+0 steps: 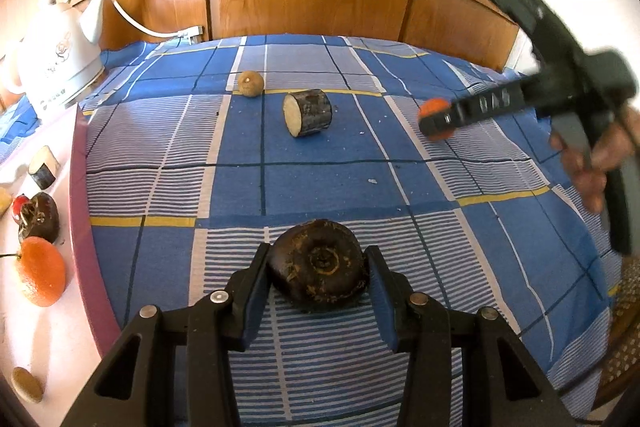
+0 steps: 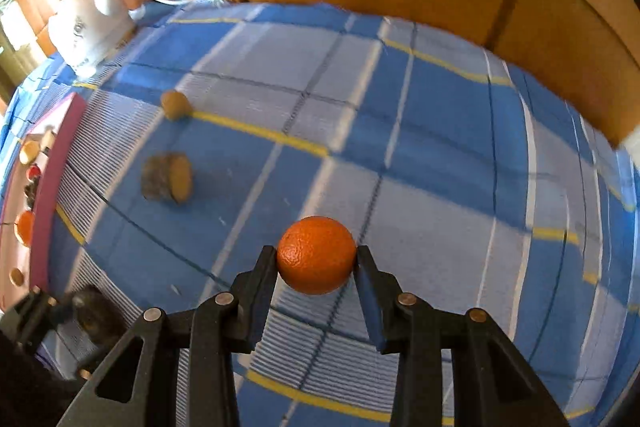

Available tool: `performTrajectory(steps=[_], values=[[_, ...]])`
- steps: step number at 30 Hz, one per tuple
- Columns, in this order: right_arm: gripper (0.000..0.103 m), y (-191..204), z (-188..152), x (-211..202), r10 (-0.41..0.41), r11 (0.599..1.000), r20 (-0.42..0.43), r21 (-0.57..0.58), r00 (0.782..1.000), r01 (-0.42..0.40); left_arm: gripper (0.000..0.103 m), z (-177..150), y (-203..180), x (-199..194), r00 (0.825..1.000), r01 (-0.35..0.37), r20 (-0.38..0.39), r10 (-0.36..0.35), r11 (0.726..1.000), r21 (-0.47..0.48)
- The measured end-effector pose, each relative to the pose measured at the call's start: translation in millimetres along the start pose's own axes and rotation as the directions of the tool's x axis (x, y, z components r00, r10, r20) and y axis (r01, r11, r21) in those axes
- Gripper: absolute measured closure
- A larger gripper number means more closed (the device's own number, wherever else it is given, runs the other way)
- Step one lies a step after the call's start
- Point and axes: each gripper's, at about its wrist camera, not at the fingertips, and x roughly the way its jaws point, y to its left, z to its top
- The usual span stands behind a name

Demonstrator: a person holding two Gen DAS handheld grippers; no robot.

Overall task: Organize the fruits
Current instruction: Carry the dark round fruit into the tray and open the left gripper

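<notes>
Dark round fruit (image 1: 318, 267) sits on the blue checked cloth (image 1: 320, 179) at the near edge of the surface, pinched between both fingers of the left tongs (image 1: 318, 259); pads touch its two sides. Left tongs point forward, level and low over the cloth.

Orange (image 2: 316, 255) is pinched by the right tongs (image 2: 316, 259), fingers touching either side. From the left wrist view the right tongs come in from the right, tilted downward, with the person's hand (image 1: 592, 163) wrapped around the grip; whether the orange rests on the cloth or is lifted, cannot tell.

Farther back on the cloth: a cut dark-skinned chunk (image 1: 307, 113) lying on its side, pale face showing, and a small brown round fruit (image 1: 251, 83) behind it, apart.

Left: pink-rimmed tray (image 1: 86, 227) holding a second orange (image 1: 42, 271), a dark fruit (image 1: 40, 217) and another cut piece (image 1: 43, 167). White kettle (image 1: 60, 63) at the back left corner.
</notes>
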Motion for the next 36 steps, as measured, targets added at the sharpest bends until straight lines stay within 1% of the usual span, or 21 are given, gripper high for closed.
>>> performTrajectory(steps=[4, 8, 20, 28, 36], values=[[0.064, 1, 2, 3, -0.008, 1.000, 0.015, -0.016, 1.000, 0.008, 0.057, 3, 1, -11, 1.000, -0.011, 0.006, 0.011, 1.000, -0.014], [0.064, 0, 1, 4, 0.001, 1.000, 0.019, -0.006, 1.000, -0.001, 0.057, 7, 1, -29, 0.999, -0.023, 0.036, 0.024, 0.999, -0.024], [0.064, 0, 1, 5, 0.009, 1.000, 0.023, 0.000, 1.000, -0.009, 0.057, 12, 9, -70, 0.995, -0.057, 0.072, 0.062, 0.996, -0.076], [0.064, 2, 0, 5, -0.003, 1.000, 0.026, -0.014, 1.000, 0.004, 0.057, 10, 17, -91, 0.989, -0.098, 0.099, 0.108, 0.990, -0.099], [0.064, 3, 0, 4, -0.015, 1.000, 0.028, -0.026, 1.000, 0.016, 0.057, 6, 32, -109, 0.979, -0.150, 0.117, 0.166, 0.979, -0.135]])
